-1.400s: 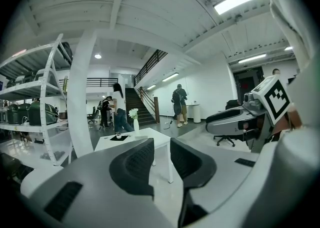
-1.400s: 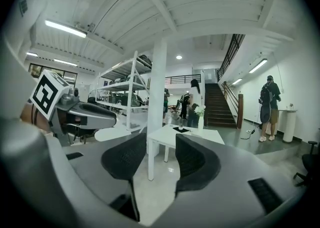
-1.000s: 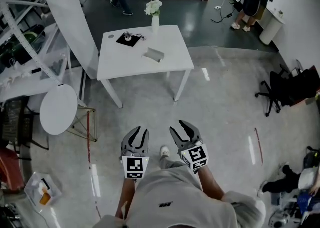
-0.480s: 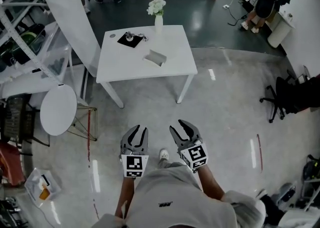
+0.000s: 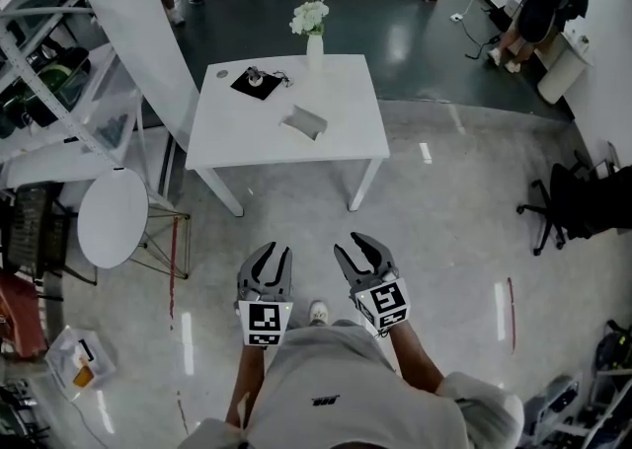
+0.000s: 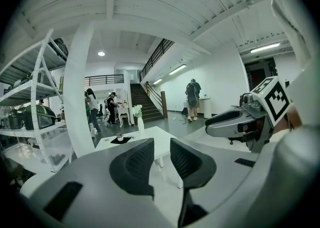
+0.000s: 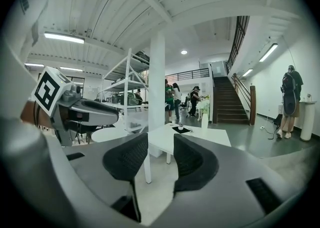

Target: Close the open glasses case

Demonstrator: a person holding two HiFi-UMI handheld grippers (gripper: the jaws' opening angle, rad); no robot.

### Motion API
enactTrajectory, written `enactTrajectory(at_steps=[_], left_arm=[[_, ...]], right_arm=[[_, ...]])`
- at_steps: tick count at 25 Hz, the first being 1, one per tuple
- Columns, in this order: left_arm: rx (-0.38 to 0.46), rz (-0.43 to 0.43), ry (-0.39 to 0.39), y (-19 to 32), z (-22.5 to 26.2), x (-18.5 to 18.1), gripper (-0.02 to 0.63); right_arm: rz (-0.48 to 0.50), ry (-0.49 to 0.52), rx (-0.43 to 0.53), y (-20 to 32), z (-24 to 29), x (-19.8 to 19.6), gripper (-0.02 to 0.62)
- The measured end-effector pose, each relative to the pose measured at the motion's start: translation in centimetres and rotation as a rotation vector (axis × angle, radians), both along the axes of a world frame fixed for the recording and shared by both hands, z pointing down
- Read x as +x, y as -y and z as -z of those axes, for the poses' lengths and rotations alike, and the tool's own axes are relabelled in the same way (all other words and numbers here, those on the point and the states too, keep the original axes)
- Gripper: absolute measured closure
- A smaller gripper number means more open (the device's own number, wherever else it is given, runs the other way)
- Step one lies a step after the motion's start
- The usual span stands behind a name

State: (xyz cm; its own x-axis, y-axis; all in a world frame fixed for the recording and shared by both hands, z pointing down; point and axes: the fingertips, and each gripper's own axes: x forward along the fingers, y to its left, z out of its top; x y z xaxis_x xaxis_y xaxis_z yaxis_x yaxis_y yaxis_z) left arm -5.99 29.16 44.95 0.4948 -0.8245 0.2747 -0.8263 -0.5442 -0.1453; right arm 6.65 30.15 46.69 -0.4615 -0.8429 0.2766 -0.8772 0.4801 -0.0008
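grey glasses case lies seemingly open on white table.

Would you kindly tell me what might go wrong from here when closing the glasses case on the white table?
1. The glasses case lies unsecured on the white table, well ahead of the left gripper and right gripper, both open and empty. Pressing it shut with one gripper may slide it instead of closing it.
2. The vase of flowers stands at the table's far edge beyond the case, so an overshooting reach might topple it.
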Motion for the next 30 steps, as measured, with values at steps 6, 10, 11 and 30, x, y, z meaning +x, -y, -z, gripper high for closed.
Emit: enactTrajectory(at_steps=[6,10,11,30], left_arm=[[0.002,0.011,0.009,1.9,0.0,1.0,0.492],[-0.010,0.027,-0.001,2.9,-0.4,1.0,0.492],[-0.011,0.030,-0.001,3.2,-0.5,1.0,0.492],[-0.004,0.013,-0.006,11.0,-0.9,0.8,0.492]], right_arm=[[0.008,0.007,-0.004,2.0,-0.2,1.0,0.434],[0.023,0.008,-0.005,3.0,-0.3,0.9,0.434],[0.025,0.009,-0.004,3.3,-0.4,1.0,0.433],[0.016,-0.016,-0.026,10.8,-1.3,0.6,0.436]])
